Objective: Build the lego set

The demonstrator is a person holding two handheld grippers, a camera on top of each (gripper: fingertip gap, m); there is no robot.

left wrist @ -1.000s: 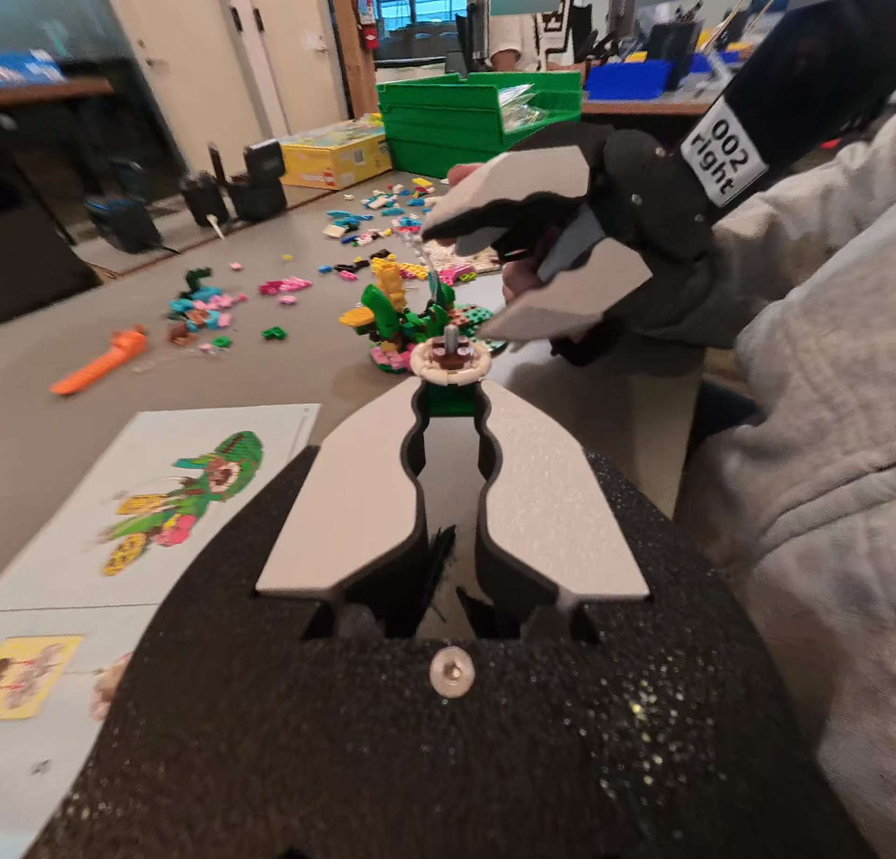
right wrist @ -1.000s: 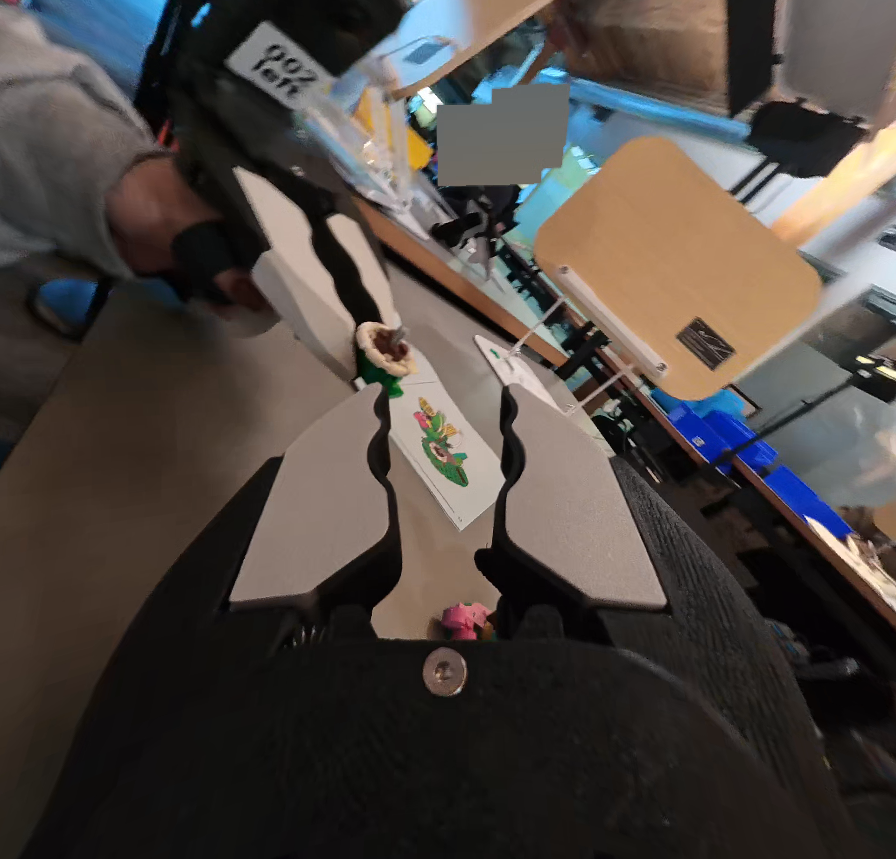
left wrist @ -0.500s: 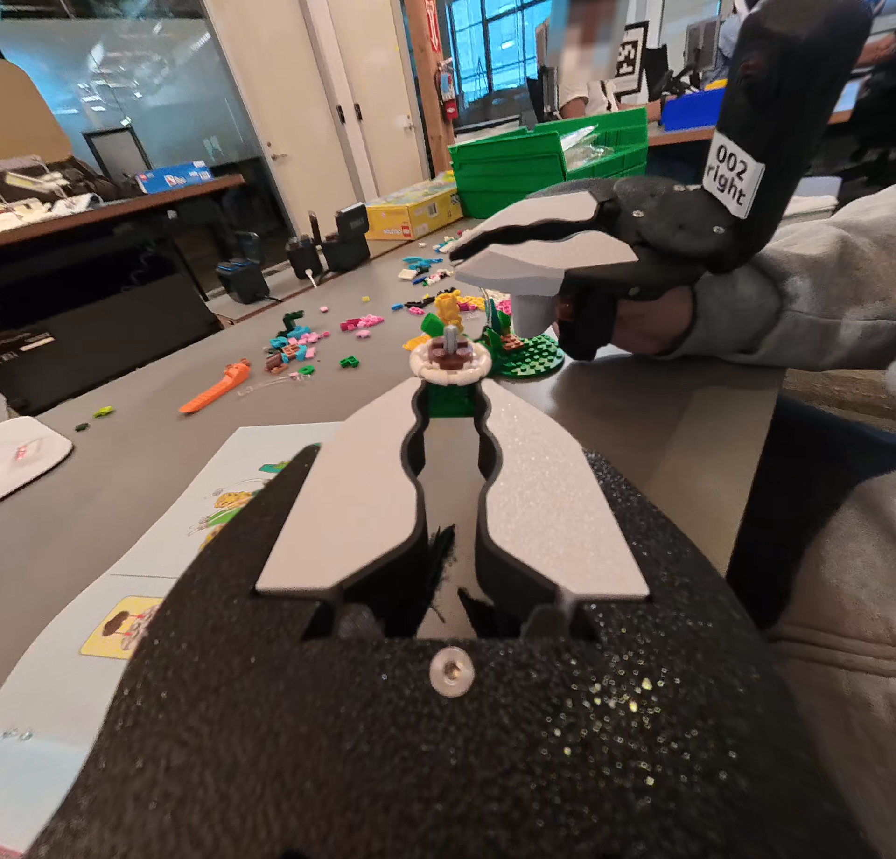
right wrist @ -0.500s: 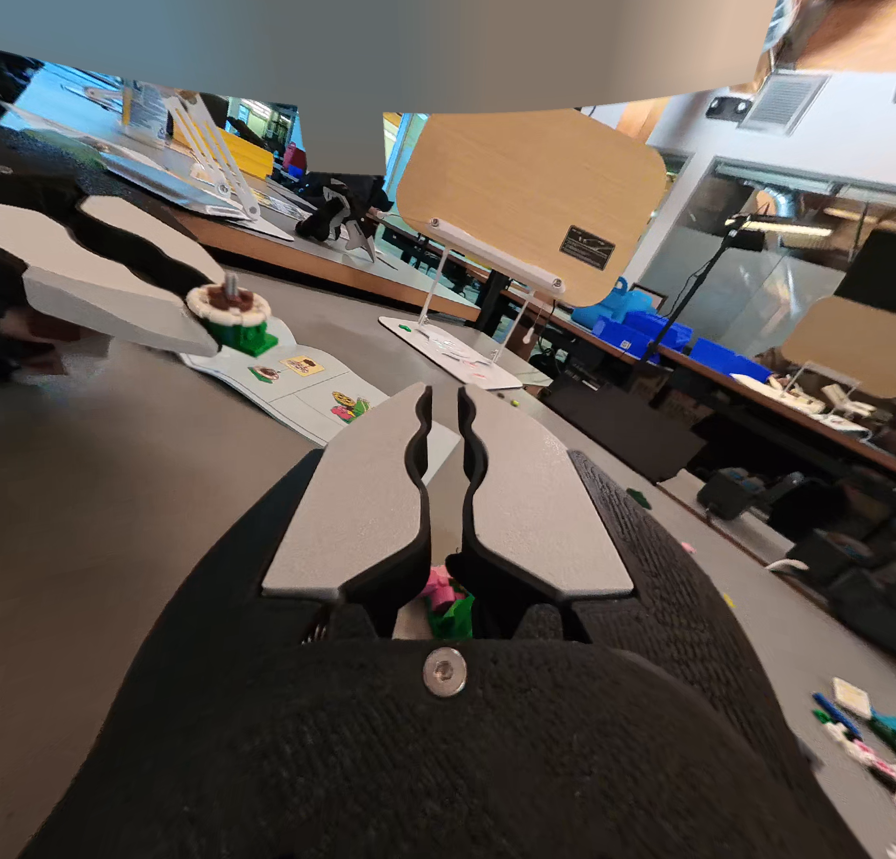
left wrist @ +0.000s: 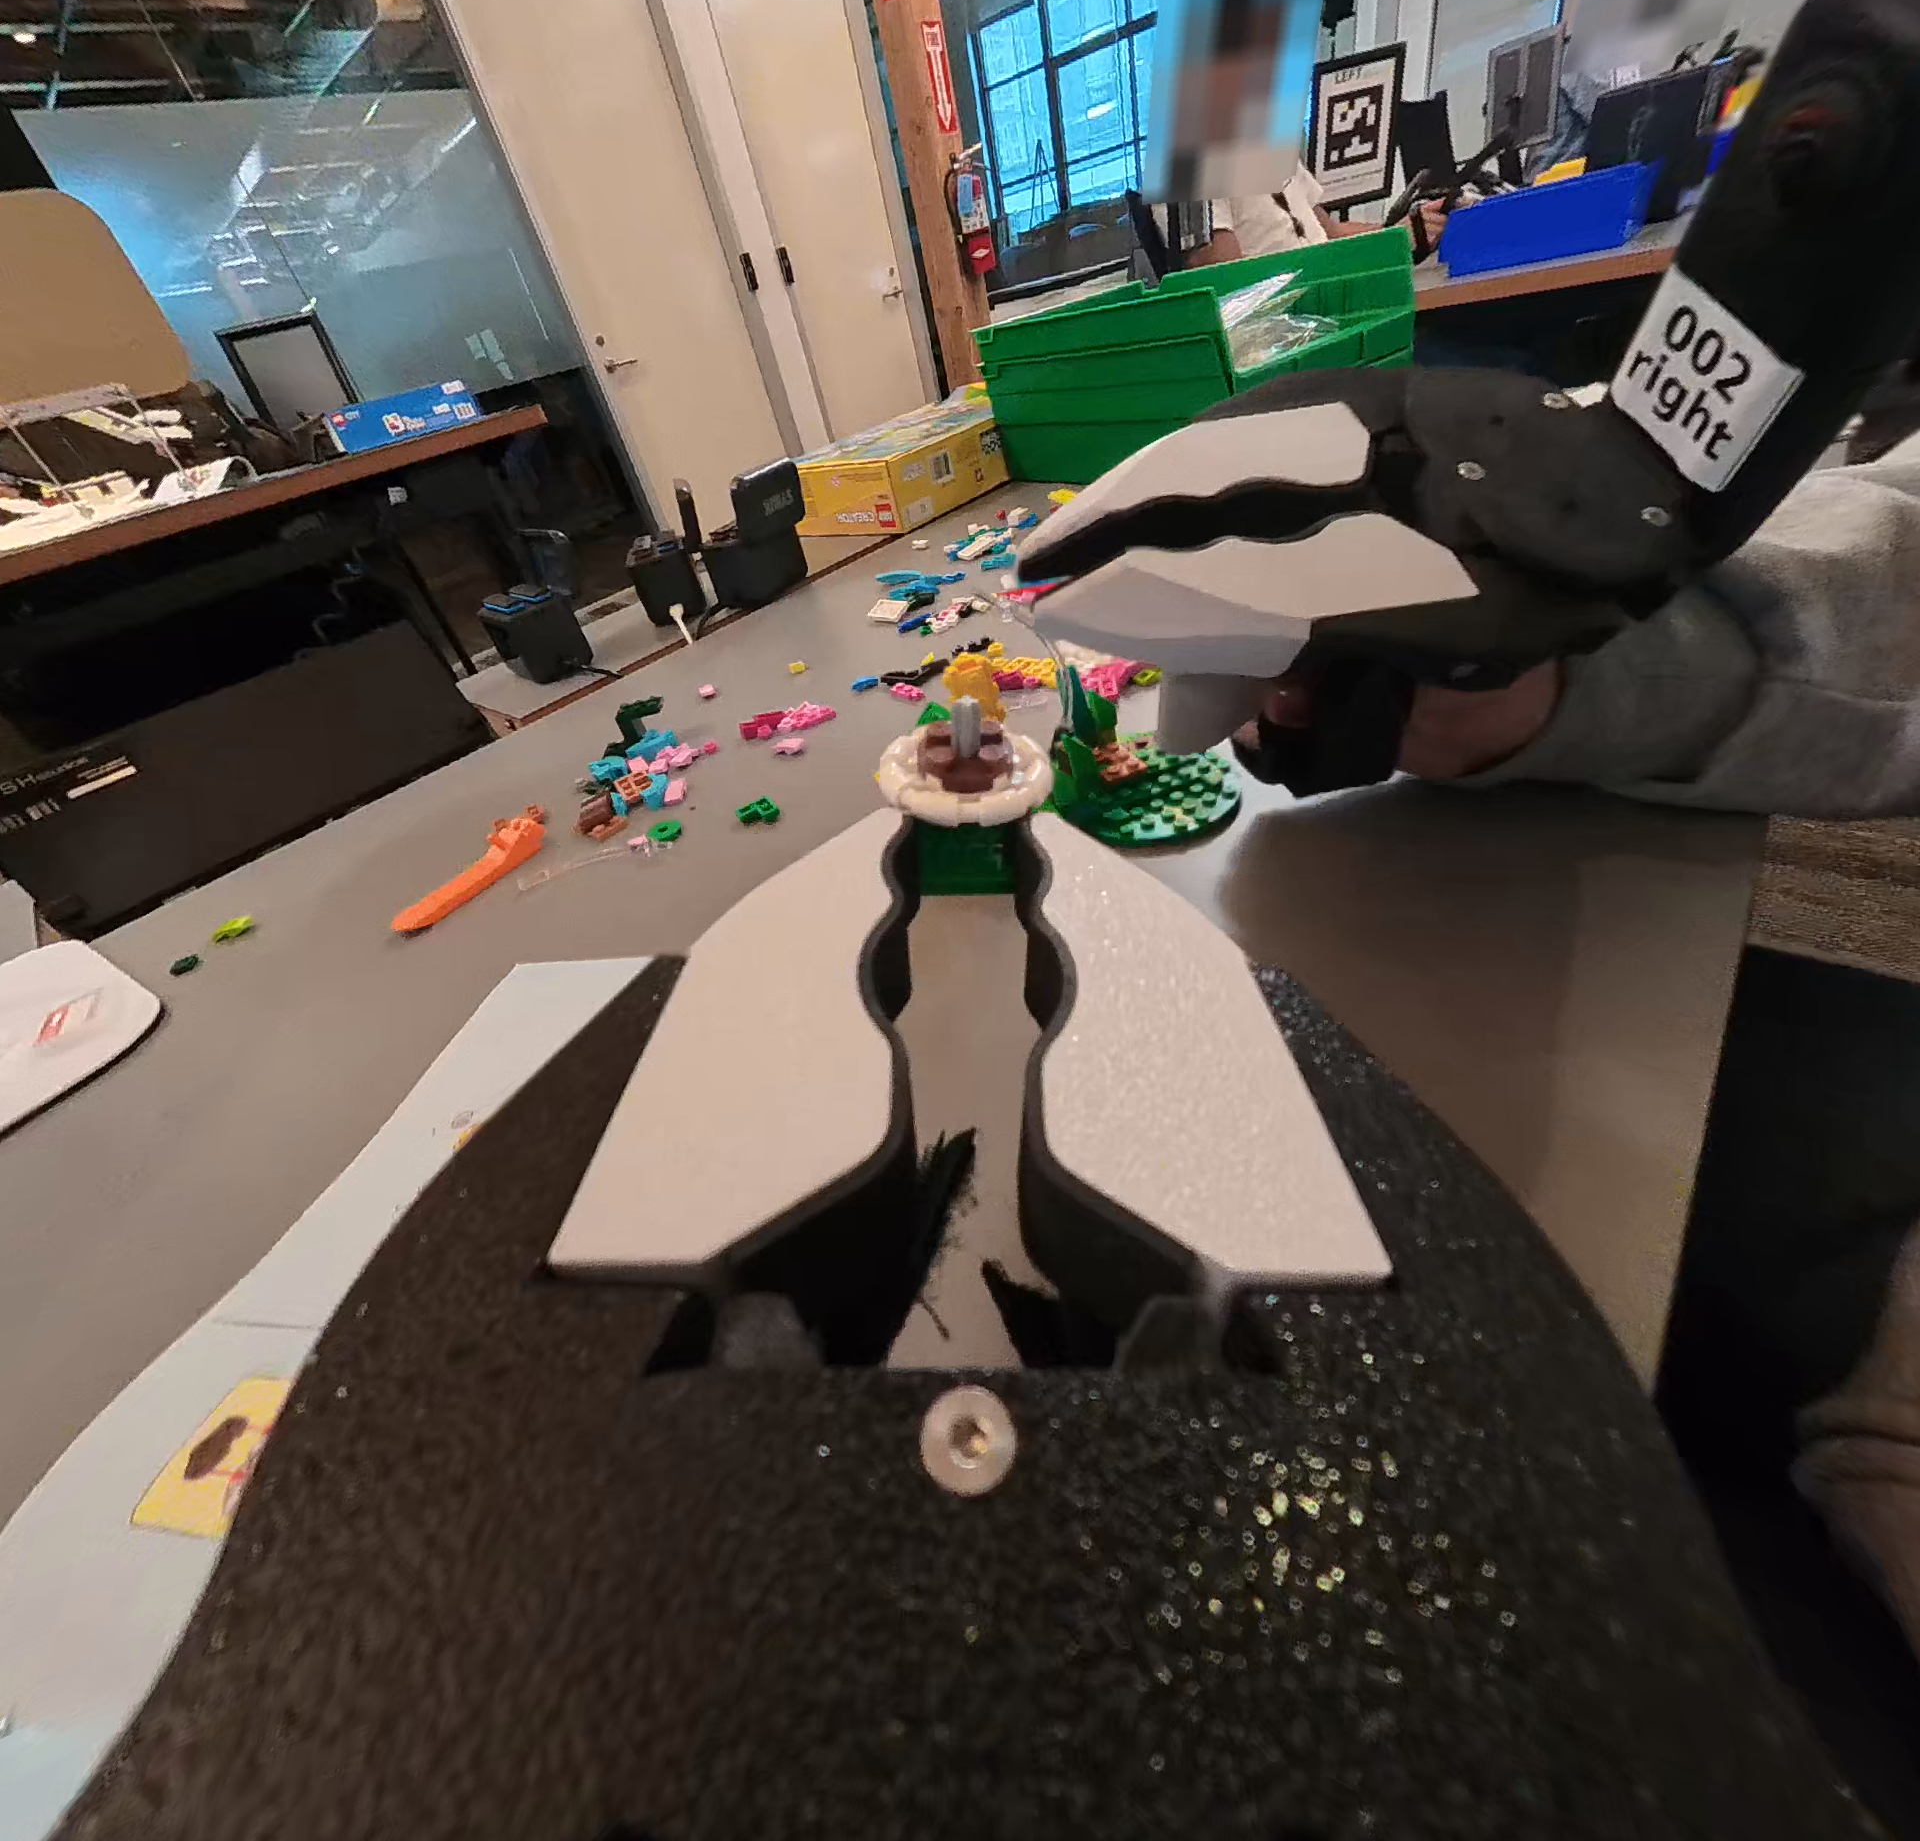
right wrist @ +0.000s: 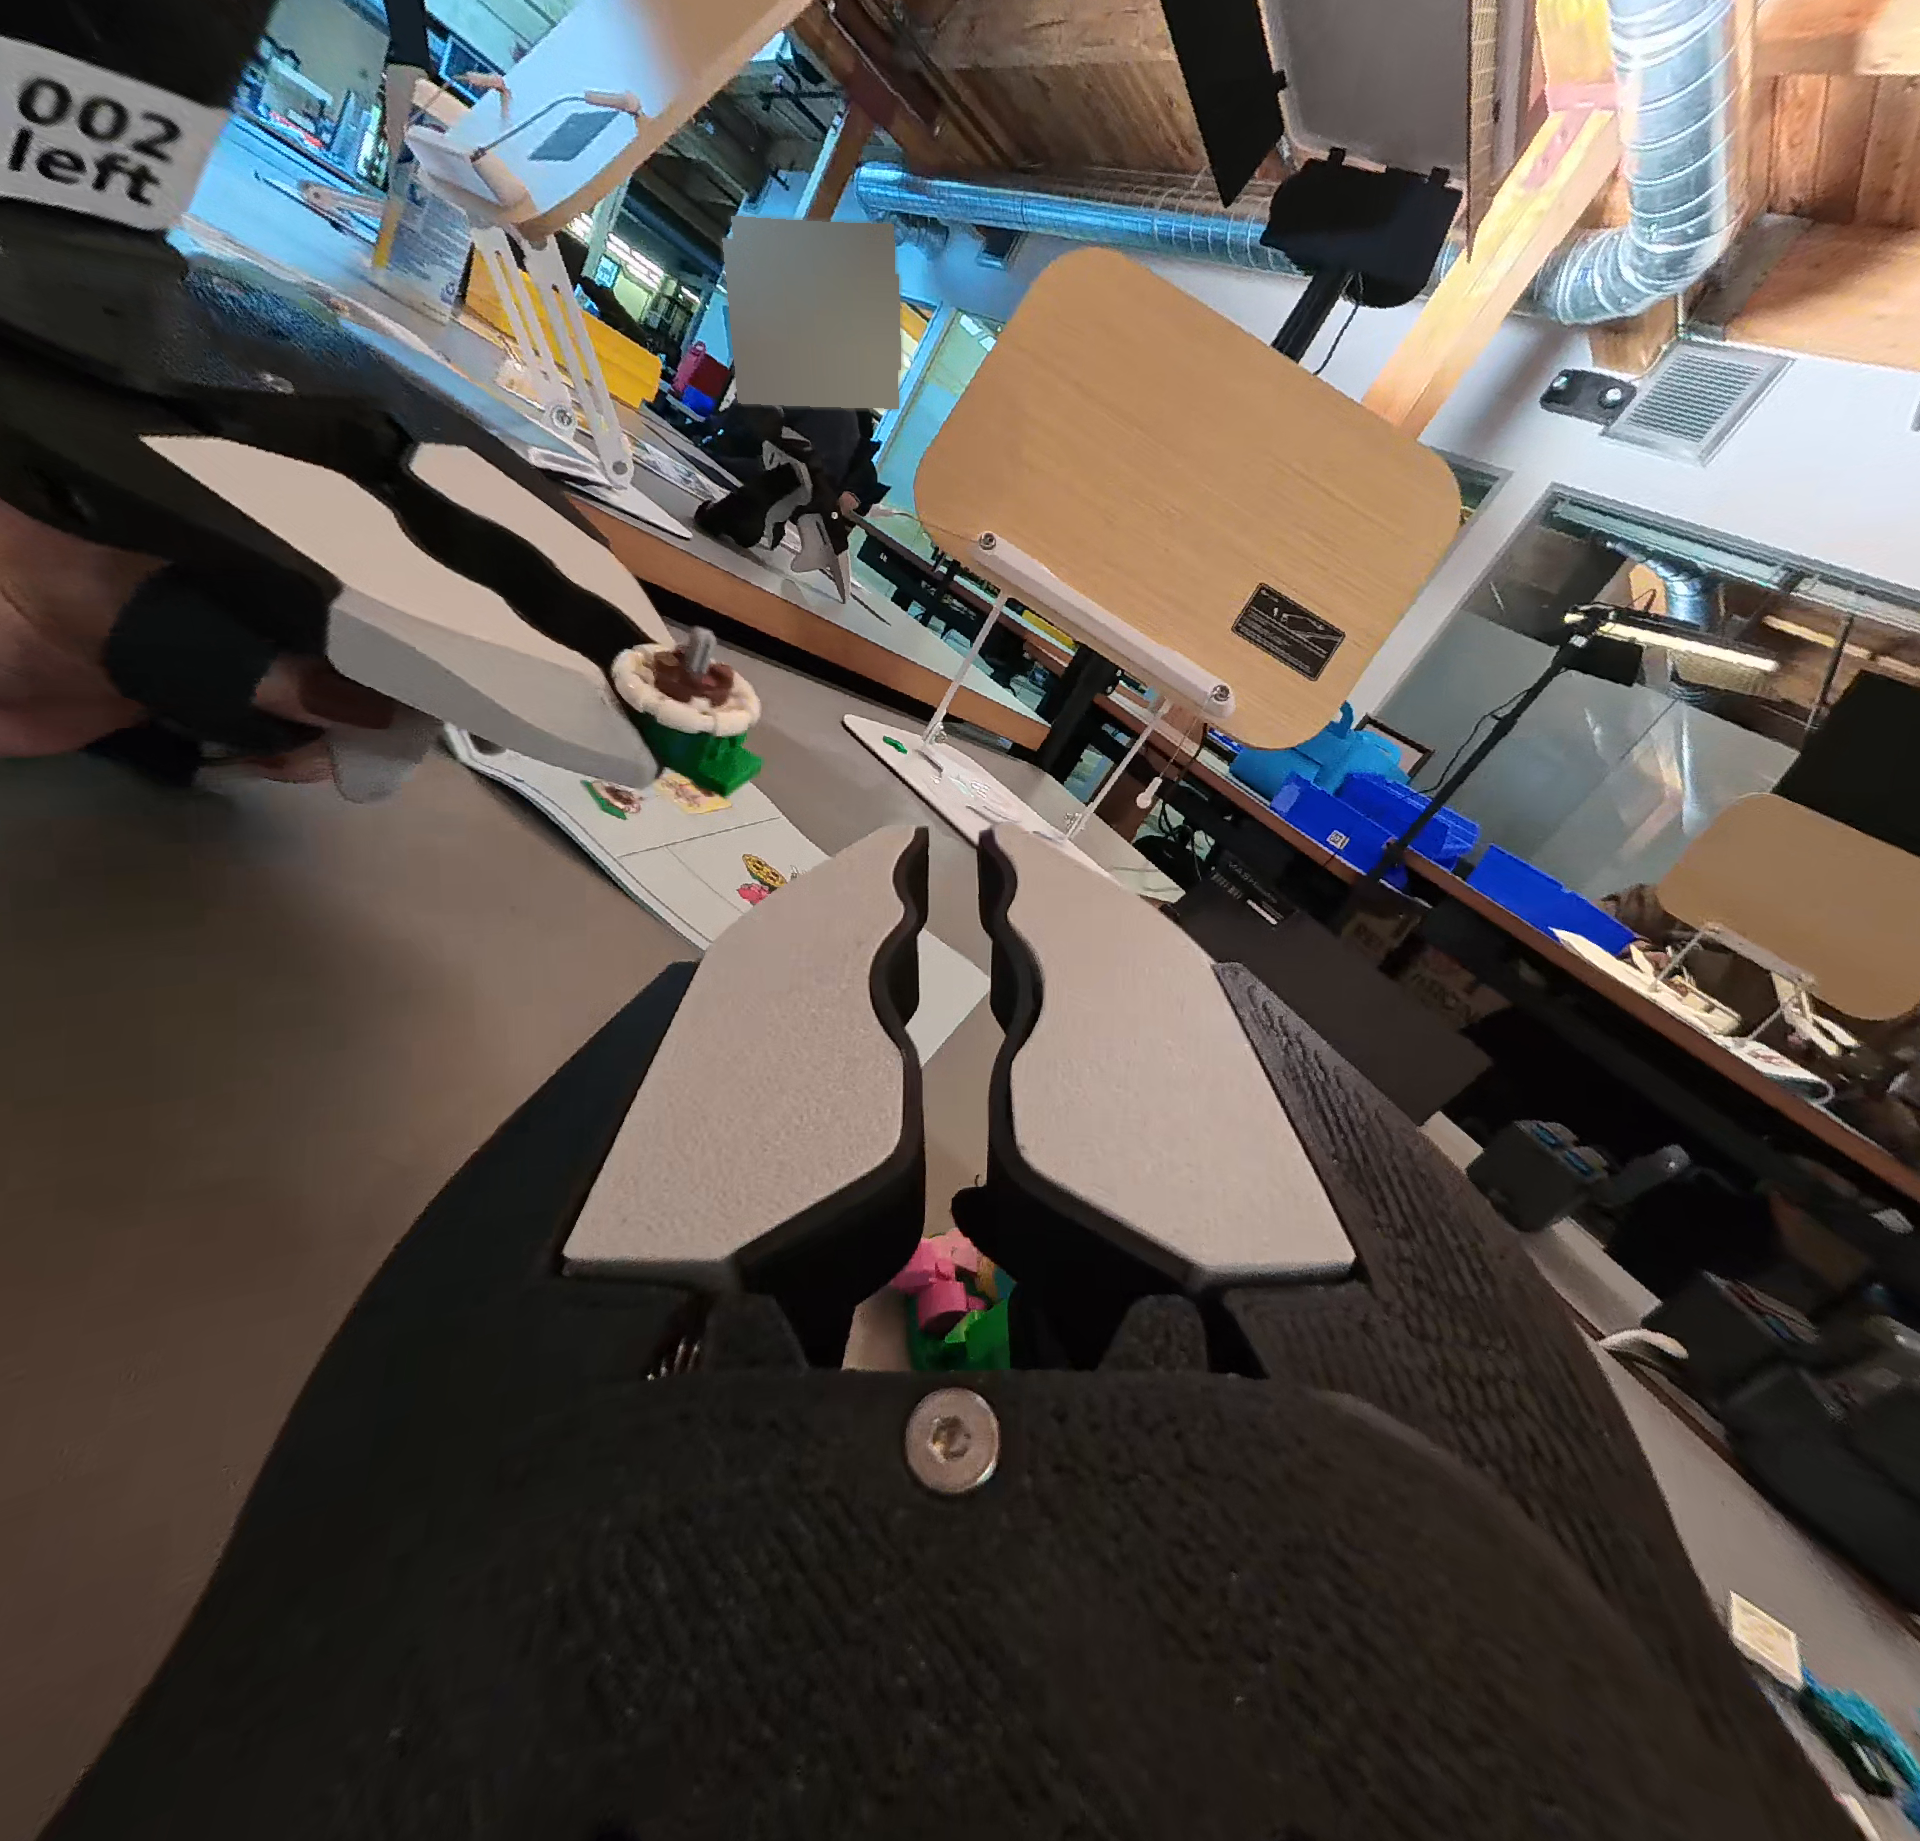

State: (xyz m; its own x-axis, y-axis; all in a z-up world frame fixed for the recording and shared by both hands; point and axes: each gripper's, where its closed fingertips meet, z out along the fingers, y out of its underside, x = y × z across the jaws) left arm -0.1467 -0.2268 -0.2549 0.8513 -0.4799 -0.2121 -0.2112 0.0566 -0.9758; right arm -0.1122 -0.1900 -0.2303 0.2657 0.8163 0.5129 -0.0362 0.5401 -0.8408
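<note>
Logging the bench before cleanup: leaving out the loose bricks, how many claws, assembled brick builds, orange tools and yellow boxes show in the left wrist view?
Claws: 2, left claw and right claw
Brick builds: 2, green build gripped by the left claw, green plate build on the table
Orange tool: 1
Yellow box: 1
Total: 6

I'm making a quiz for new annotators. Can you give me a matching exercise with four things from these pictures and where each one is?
1. Brick flower with green base, white ring, brown centre
2. Orange plastic brick separator
3. Round green studded plate
4. Yellow cardboard box

A. Beside the stacked green bins
B. Clamped between the left gripper's fingers
C. Lying flat on the grey table
D. On the table, carrying green plant pieces

Pairs: 1-B, 2-C, 3-D, 4-A
</note>
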